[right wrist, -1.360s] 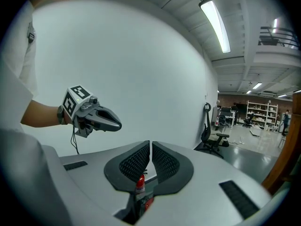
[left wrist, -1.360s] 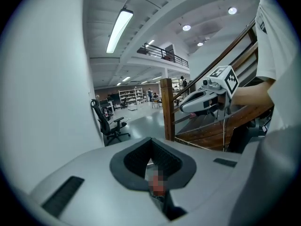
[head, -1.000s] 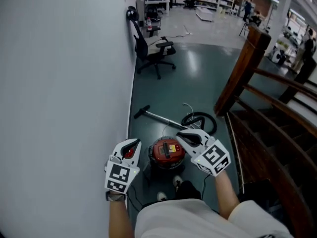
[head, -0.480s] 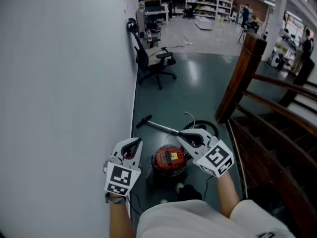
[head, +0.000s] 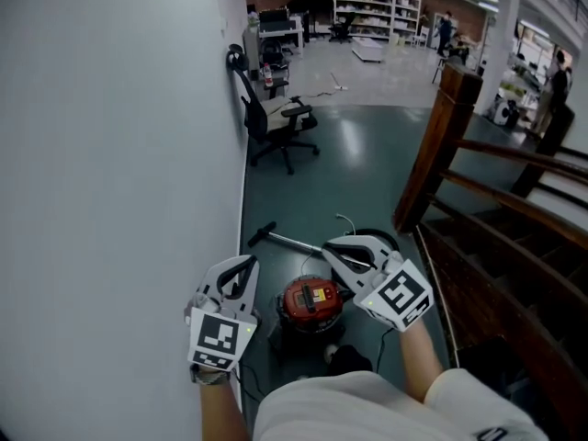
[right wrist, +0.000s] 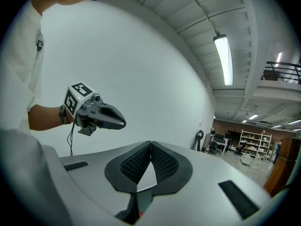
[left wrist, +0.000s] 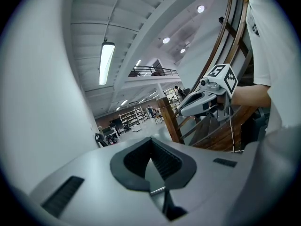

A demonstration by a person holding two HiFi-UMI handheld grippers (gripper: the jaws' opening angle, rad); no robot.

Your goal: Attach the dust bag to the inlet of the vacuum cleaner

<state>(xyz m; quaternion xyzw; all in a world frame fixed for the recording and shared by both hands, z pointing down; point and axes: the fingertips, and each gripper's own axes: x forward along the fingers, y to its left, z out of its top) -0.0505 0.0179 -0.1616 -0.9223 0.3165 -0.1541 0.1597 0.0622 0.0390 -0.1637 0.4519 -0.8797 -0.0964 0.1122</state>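
The red vacuum cleaner (head: 310, 301) stands on the dark floor below me, between my two grippers in the head view. Its wand (head: 285, 241) and coiled hose (head: 372, 238) lie just behind it. My left gripper (head: 243, 266) is held in the air to the vacuum's left, shut and empty. My right gripper (head: 331, 246) hovers above and to the vacuum's right, also shut with nothing in it. In each gripper view the pads meet at their tips (left wrist: 151, 140) (right wrist: 150, 143), and the other gripper (left wrist: 182, 111) (right wrist: 123, 123) shows alongside. No dust bag is in view.
A white wall (head: 110, 154) runs along the left. A black office chair (head: 276, 122) stands against it further back. A wooden stair railing (head: 441, 145) and steps border the right. My shoes (head: 333, 349) are by the vacuum. Shelves and people are far off.
Both grippers have come up a little, still shut and empty. The head view has shifted slightly; the vacuum stays on the floor.
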